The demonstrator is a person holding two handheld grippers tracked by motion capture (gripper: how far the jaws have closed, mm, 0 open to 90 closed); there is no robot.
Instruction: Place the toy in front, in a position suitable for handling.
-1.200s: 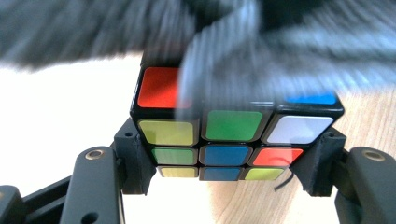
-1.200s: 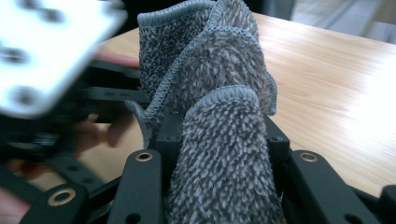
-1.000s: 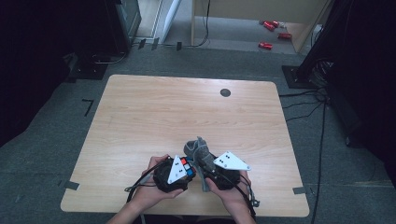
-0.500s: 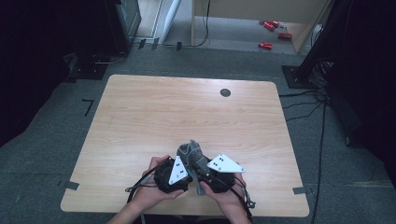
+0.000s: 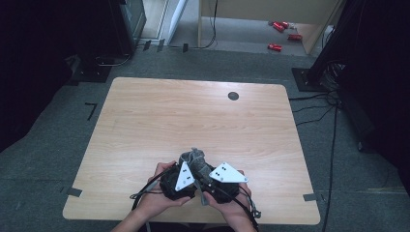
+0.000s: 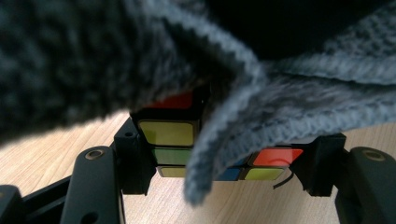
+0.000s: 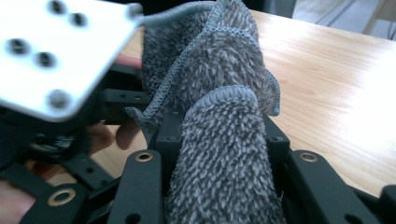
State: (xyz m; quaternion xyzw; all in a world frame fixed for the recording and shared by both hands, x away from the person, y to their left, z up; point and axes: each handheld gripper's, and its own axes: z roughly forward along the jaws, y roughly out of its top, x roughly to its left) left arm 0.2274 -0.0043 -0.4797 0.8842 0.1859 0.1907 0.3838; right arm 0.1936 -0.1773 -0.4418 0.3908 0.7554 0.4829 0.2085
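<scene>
Left gripper (image 6: 219, 186) is clamping the puzzle cube (image 6: 170, 135); right gripper (image 7: 219, 163) is pinching the grey cloth (image 7: 219, 140), whose drape is risking snagging and dragging the cube loose

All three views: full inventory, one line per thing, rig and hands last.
cube: 1, multicoloured puzzle cube, clamped between the left gripper's jaws, partly under the cloth
cloth: 1, grey terry, bunched between the right gripper's jaws and draped over the cube
table: 1, light wood, centre of the high view
hole cover: 1, dark round, far right part of the tabletop
tape marks: 2, grey, floor beside the table's near corners
red items: a few, red, on the floor past the table; too small to identify
cables: several, black, floor right of the table
left gripper: 1, black with grey plate, near table edge
right gripper: 1, black with grey plate, beside the left one
hands: 2, holding the grippers
</scene>
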